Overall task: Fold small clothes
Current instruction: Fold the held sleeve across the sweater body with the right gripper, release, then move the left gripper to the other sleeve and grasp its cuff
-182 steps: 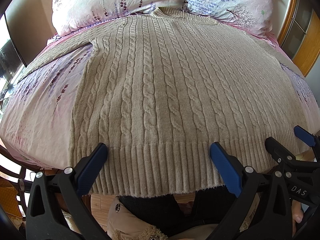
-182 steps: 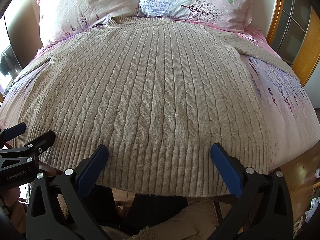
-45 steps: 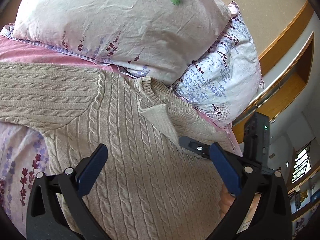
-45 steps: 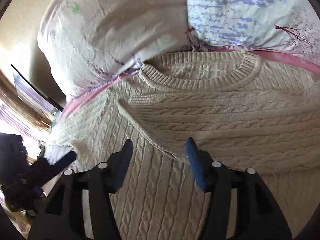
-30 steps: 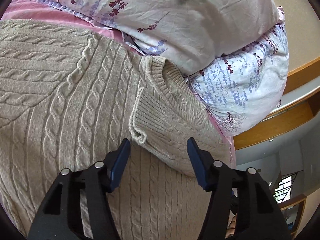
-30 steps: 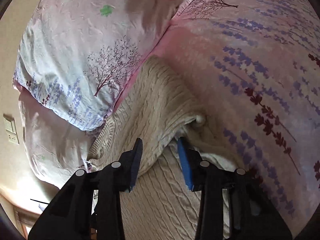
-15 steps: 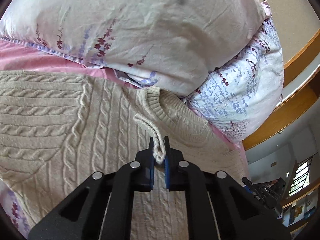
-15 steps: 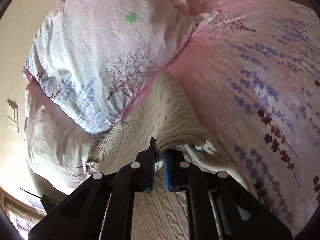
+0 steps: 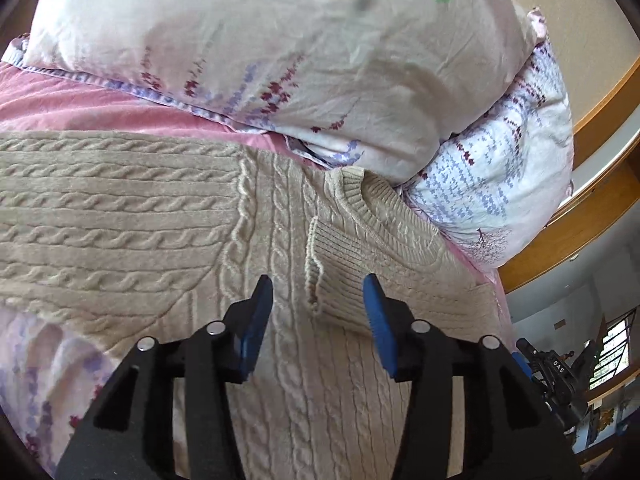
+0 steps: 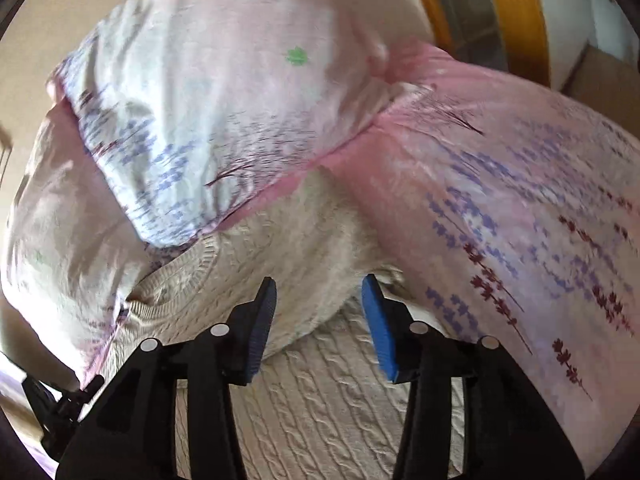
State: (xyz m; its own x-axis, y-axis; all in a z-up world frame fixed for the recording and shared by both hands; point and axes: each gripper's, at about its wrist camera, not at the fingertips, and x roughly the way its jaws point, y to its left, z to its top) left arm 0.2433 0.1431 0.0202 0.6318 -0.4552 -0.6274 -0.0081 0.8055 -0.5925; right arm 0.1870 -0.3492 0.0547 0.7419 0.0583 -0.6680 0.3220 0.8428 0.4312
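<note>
A beige cable-knit sweater (image 9: 132, 232) lies flat on the bed, neck towards the pillows. One sleeve is folded across the chest, and its ribbed cuff (image 9: 332, 276) rests just below the neckline (image 9: 360, 200). My left gripper (image 9: 318, 314) is open, with the cuff lying loose between its blue pads. My right gripper (image 10: 320, 312) is open over the folded shoulder (image 10: 316, 240) of the sweater (image 10: 332, 400). The far sleeve stretches out to the left in the left wrist view.
Two floral pillows (image 9: 280, 48) (image 9: 500, 184) lean at the head of the bed, touching the sweater's neck. The pink floral bedsheet (image 10: 520, 216) lies to the right of the sweater. A wooden bed frame (image 9: 580, 208) stands behind. The right gripper shows at the left wrist view's lower right (image 9: 556, 376).
Both grippers were shut on the sweater half a second ago and have opened. The cuff and the folded shoulder now lie released on the sweater.
</note>
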